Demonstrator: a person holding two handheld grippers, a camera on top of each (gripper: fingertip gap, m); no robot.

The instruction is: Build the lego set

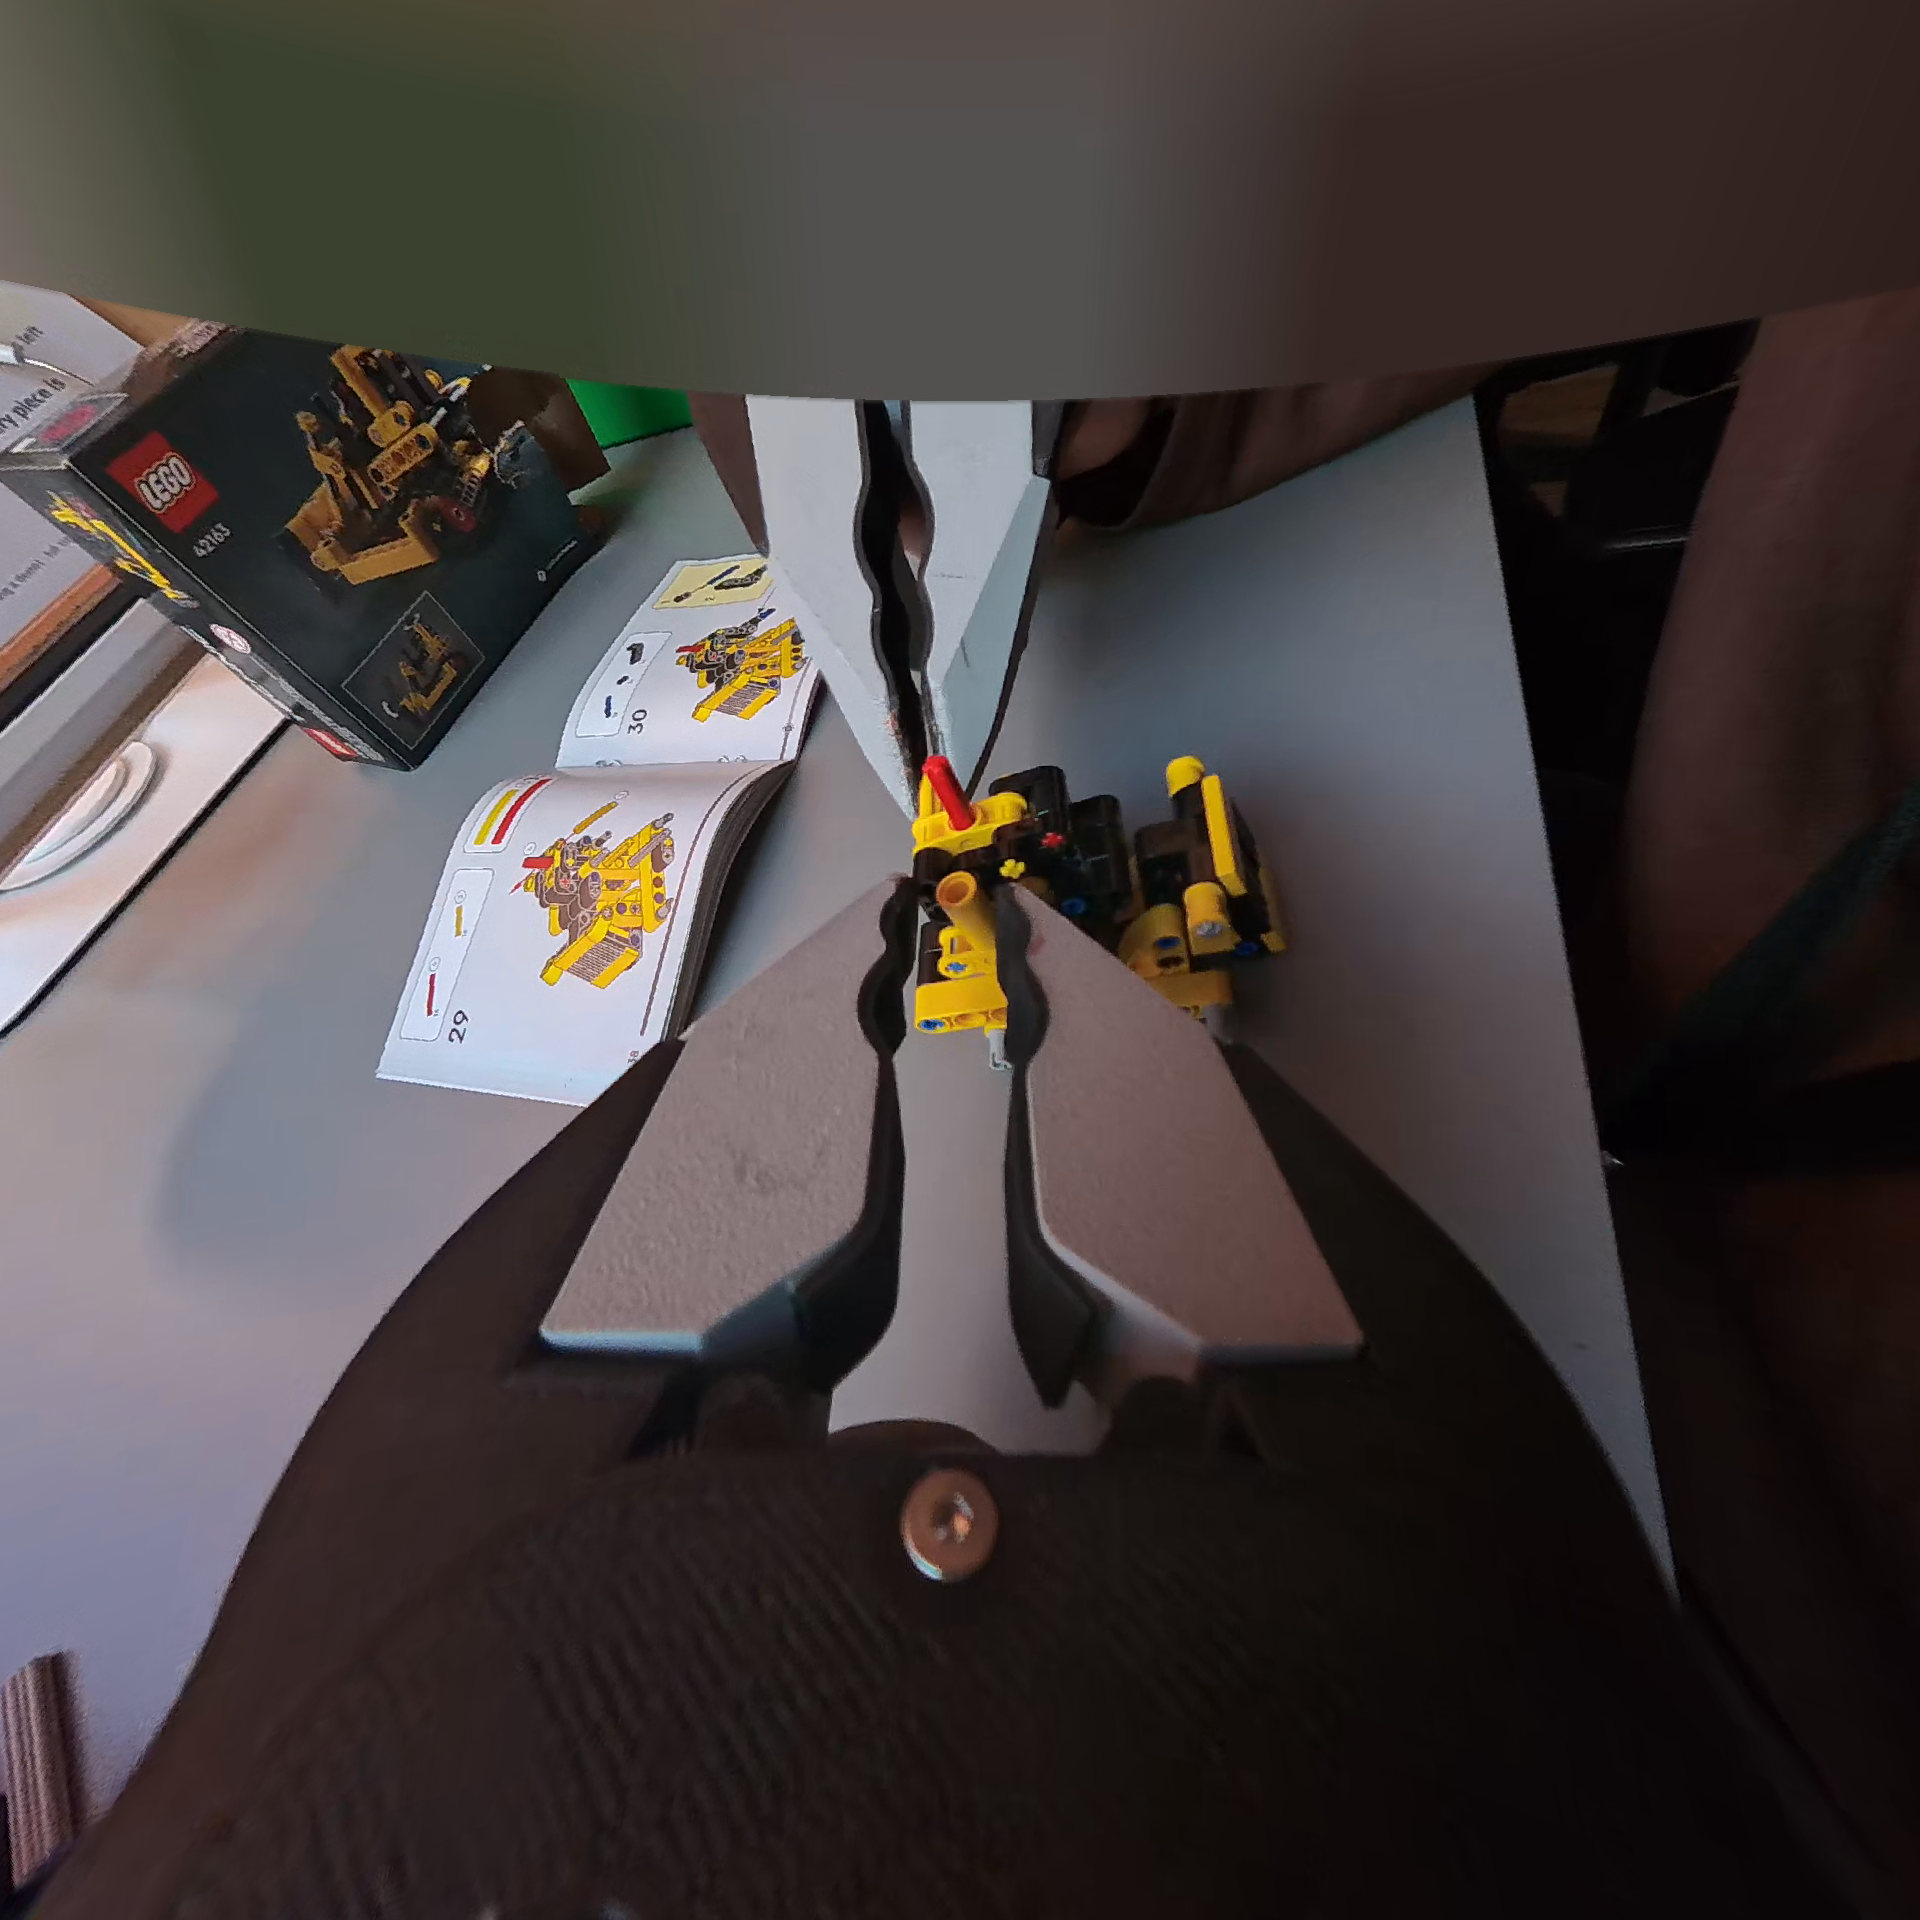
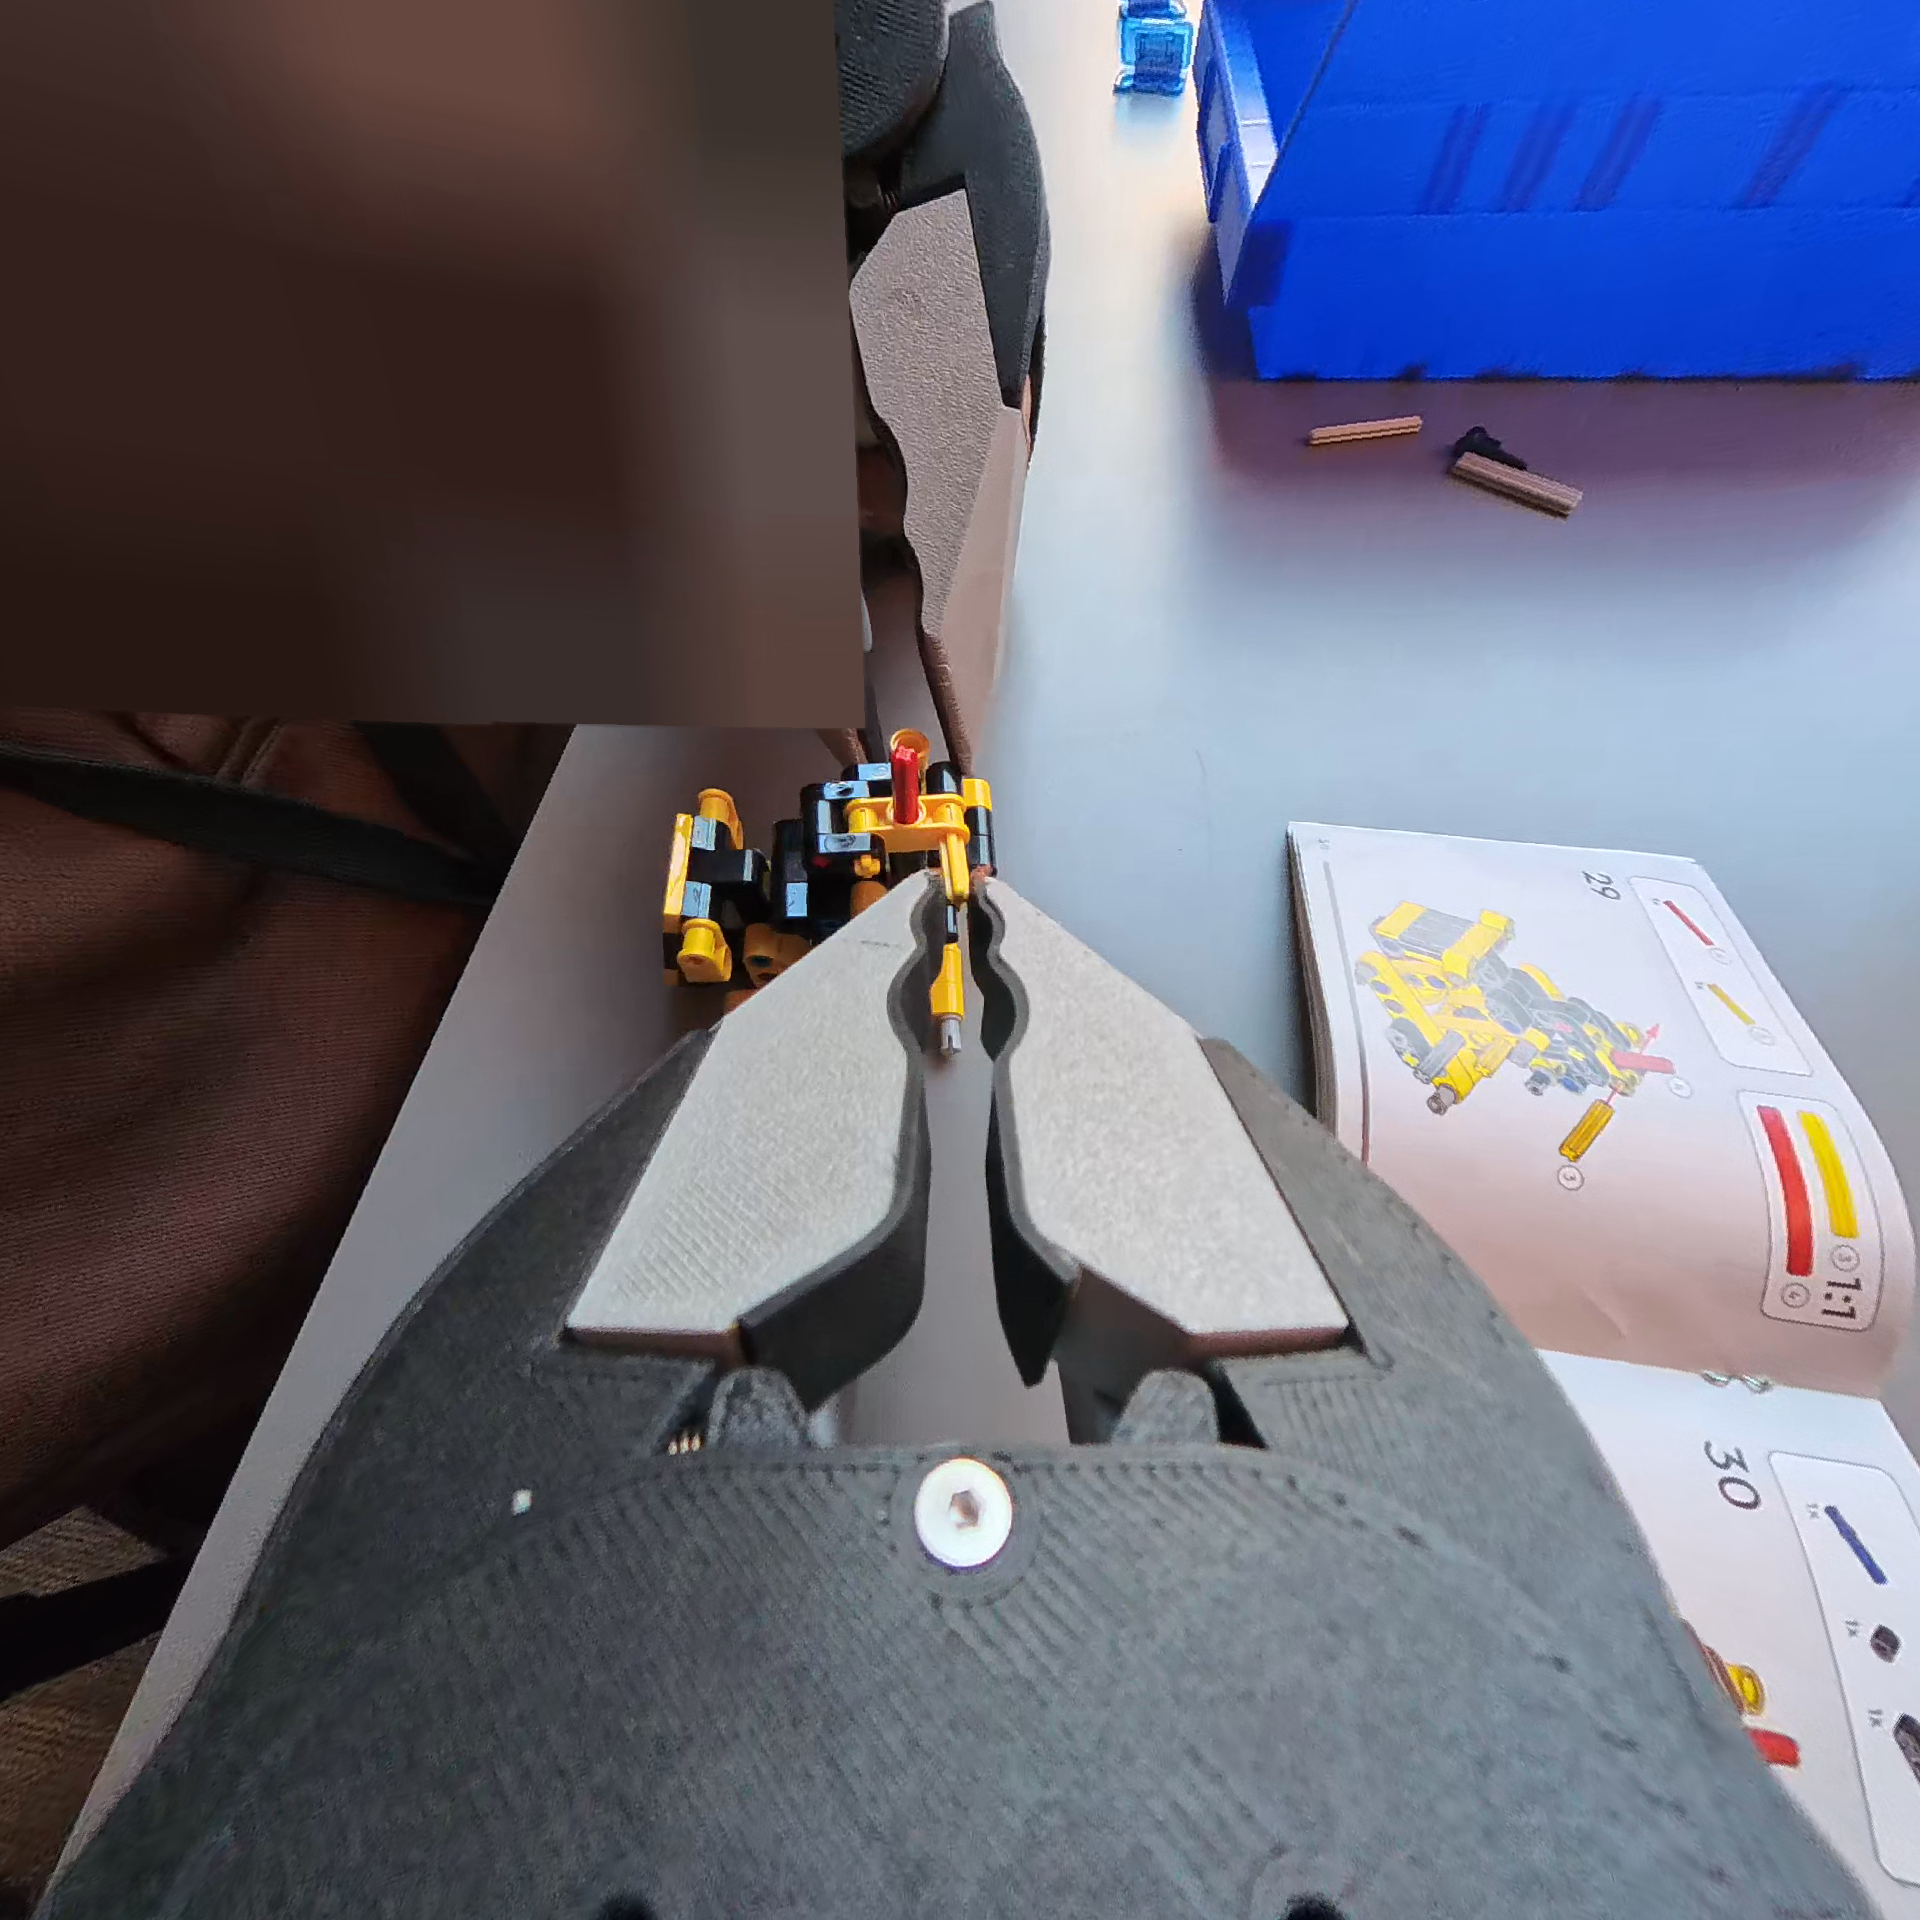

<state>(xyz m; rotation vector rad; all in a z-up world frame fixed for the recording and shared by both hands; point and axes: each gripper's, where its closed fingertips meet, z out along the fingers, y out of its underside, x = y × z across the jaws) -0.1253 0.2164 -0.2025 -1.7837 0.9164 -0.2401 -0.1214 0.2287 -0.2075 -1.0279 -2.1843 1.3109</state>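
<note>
Left tool (image 1: 954, 902) — fingers a narrow gap apart, tips on either side of the yellow-and-black lego vehicle model (image 1: 1091, 894), closed on its near yellow end where an orange-yellow tube sticks up. Right tool (image 2: 958, 883) — fingers nearly together, clamped on a thin yellow axle with a grey tip (image 2: 948, 982) that runs into the model's yellow cross-piece (image 2: 914, 816); a short red pin (image 2: 904, 779) stands up from that piece. In the left wrist view the right tool comes from the far side, its tips right at the red pin, so both tools meet on the same end of the model.

Model sits on the grey counter (image 2: 1299, 644), close to the counter edge on the person's side; brown clothing lies beyond that edge. Open white instruction booklet (image 1: 582, 914) lies just beside the model on the other side, near the tools. Dark lego box with a picture of the yellow vehicle (image 1: 312, 540) stands past the booklet, well apart. In the right wrist view a blue plastic bin (image 2: 1558, 208) sits far off, with two tan ridged sticks (image 2: 1512, 486) and a small black piece (image 2: 1484, 445) loose in front of it. Bare counter between bin and booklet.
</note>
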